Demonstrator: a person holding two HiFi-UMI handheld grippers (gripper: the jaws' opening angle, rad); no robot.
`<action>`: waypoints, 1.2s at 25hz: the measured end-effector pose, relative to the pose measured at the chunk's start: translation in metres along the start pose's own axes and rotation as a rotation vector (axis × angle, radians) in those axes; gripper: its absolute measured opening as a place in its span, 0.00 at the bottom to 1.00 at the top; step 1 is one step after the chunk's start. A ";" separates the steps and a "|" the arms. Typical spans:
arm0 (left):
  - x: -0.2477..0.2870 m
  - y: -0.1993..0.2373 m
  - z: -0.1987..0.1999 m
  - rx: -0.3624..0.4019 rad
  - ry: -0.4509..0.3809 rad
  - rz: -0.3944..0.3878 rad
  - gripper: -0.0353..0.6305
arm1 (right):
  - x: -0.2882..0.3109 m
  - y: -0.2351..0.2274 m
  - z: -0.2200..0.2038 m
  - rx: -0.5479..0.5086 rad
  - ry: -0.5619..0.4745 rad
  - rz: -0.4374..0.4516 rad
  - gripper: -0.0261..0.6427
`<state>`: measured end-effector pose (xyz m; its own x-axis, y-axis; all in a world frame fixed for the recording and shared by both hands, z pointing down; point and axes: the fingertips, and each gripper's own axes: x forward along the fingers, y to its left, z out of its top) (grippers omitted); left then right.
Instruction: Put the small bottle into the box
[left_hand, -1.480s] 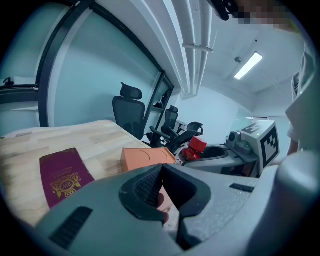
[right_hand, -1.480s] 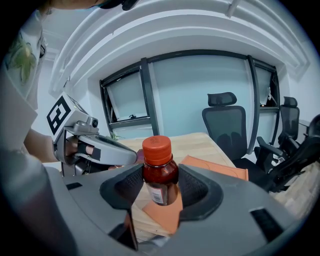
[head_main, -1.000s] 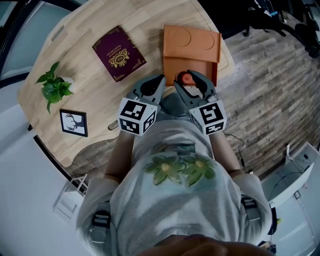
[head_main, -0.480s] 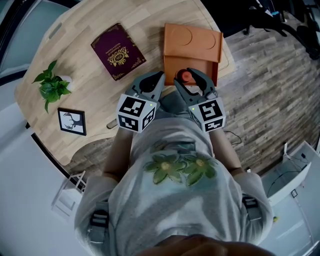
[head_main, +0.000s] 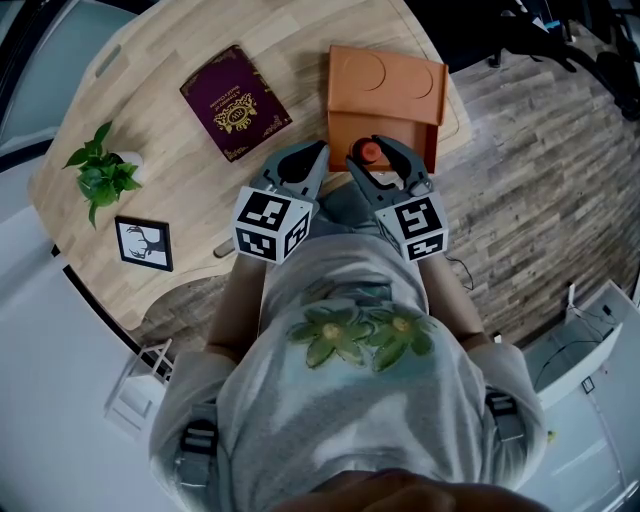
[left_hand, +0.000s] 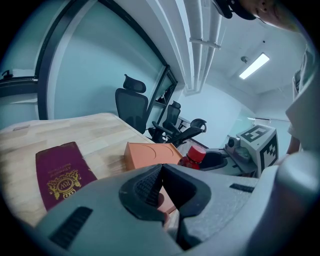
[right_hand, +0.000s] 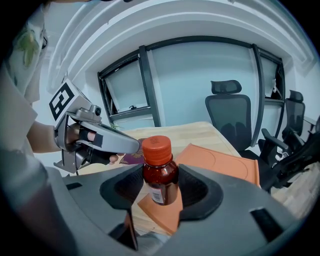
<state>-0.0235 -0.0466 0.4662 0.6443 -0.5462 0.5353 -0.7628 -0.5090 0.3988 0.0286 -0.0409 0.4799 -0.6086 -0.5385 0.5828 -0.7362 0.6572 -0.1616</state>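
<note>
A small brown bottle (right_hand: 160, 175) with a red cap (head_main: 370, 152) stands upright between the jaws of my right gripper (right_hand: 160, 189), which is shut on it. In the head view, that right gripper (head_main: 374, 160) holds it just above the near edge of the orange box (head_main: 386, 88) on the wooden table (head_main: 170, 60). The box (right_hand: 222, 162) lies right behind and below the bottle. My left gripper (head_main: 312, 152) hovers beside it on the left, shut with nothing held. In the left gripper view the jaws of the left gripper (left_hand: 161, 169) meet, with the box (left_hand: 149, 153) and bottle (left_hand: 194, 156) ahead.
A maroon booklet (head_main: 235, 100) with gold print lies left of the box. A small potted plant (head_main: 102, 172) and a framed deer picture (head_main: 146, 244) sit near the table's left edge. Office chairs (right_hand: 229, 112) stand beyond the table, with wood-pattern floor (head_main: 540, 170) to the right.
Hardly anything differs. Both grippers have crept slightly toward the box, and the right gripper still holds the bottle.
</note>
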 end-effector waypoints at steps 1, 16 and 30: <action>0.000 0.000 0.000 -0.001 0.002 0.000 0.06 | 0.000 0.000 0.000 0.001 0.001 -0.001 0.36; 0.004 0.008 -0.005 -0.013 0.024 0.004 0.06 | 0.008 0.001 -0.005 -0.013 0.030 0.009 0.36; 0.008 0.014 -0.005 -0.027 0.032 0.010 0.06 | 0.018 -0.001 -0.012 -0.011 0.054 0.016 0.36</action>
<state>-0.0292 -0.0552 0.4798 0.6349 -0.5293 0.5629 -0.7707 -0.4849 0.4133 0.0220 -0.0452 0.5005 -0.6035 -0.4986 0.6223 -0.7228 0.6716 -0.1629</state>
